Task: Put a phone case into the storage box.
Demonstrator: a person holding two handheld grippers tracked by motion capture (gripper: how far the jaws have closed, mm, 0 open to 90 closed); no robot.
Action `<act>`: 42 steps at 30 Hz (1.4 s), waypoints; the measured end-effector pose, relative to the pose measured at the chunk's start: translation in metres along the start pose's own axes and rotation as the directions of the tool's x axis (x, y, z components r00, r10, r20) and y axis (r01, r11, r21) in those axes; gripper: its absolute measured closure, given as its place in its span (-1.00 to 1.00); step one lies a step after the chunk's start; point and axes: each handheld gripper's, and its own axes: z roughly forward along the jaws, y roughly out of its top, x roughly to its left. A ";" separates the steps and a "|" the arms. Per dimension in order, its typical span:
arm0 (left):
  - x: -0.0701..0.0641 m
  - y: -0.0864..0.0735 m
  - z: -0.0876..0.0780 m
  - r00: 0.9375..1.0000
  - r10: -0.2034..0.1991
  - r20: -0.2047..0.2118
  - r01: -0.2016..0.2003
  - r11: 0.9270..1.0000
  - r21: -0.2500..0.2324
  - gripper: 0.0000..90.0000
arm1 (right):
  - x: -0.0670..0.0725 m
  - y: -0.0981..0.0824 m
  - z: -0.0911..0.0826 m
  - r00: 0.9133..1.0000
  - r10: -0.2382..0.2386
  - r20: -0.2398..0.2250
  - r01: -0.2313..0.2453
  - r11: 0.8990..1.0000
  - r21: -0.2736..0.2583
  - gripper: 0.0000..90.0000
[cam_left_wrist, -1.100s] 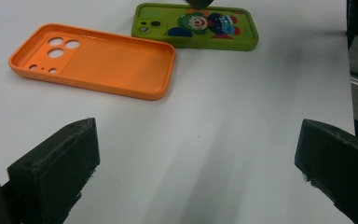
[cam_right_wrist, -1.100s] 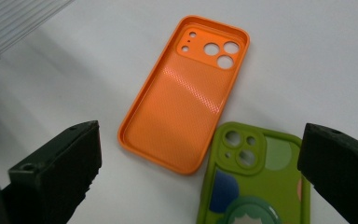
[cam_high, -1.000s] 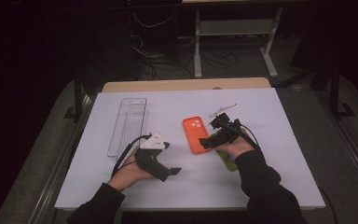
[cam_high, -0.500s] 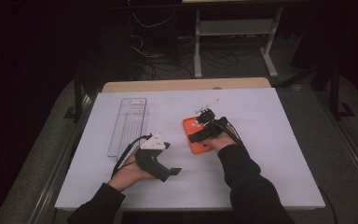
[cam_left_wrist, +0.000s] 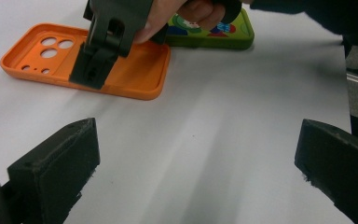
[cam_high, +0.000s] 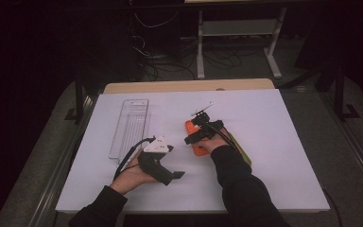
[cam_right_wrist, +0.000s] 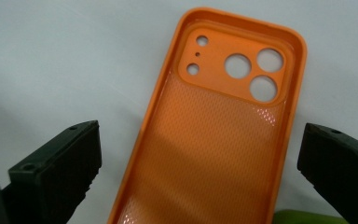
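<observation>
An orange phone case [cam_right_wrist: 223, 140] lies inside-up on the white table [cam_high: 274, 123], its camera holes at the far end. My right gripper [cam_right_wrist: 196, 172] hovers low over it, open, one jaw on each side of the case and nothing between them. From the left gripper view, the right gripper [cam_left_wrist: 98, 56] hangs above the orange case [cam_left_wrist: 135, 79], with a green patterned case [cam_left_wrist: 214, 35] just behind the hand. My left gripper [cam_left_wrist: 196, 172] is open and empty above bare table. From above, the left gripper [cam_high: 175, 176] sits near the front edge, left of the right gripper [cam_high: 194, 136].
A clear plastic tray [cam_high: 130, 127] lies at the left of the table, lengthwise away from me. The green case [cam_high: 240, 150] lies partly under the right forearm. Beyond the table's far edge are a wooden strip, cables and metal stand legs in the dark.
My right gripper has moved left and forward, from beside the orange case to right over it. The left gripper has stayed where it was.
</observation>
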 end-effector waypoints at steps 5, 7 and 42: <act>0.001 -0.001 0.000 1.000 -0.005 0.000 0.005 1.000 -0.002 -1.00 | 0.003 0.001 0.005 1.000 -0.006 0.014 0.006 1.000 0.019 -0.98; 0.000 -0.001 0.000 1.000 -0.015 0.000 0.015 1.000 -0.001 -1.00 | 0.004 0.001 0.007 1.000 -0.009 0.022 0.008 1.000 0.029 -0.98; -0.002 -0.002 0.001 1.000 -0.023 0.007 0.023 1.000 0.005 -1.00 | 0.008 0.005 0.010 0.992 0.088 0.086 -0.097 0.990 0.100 -0.73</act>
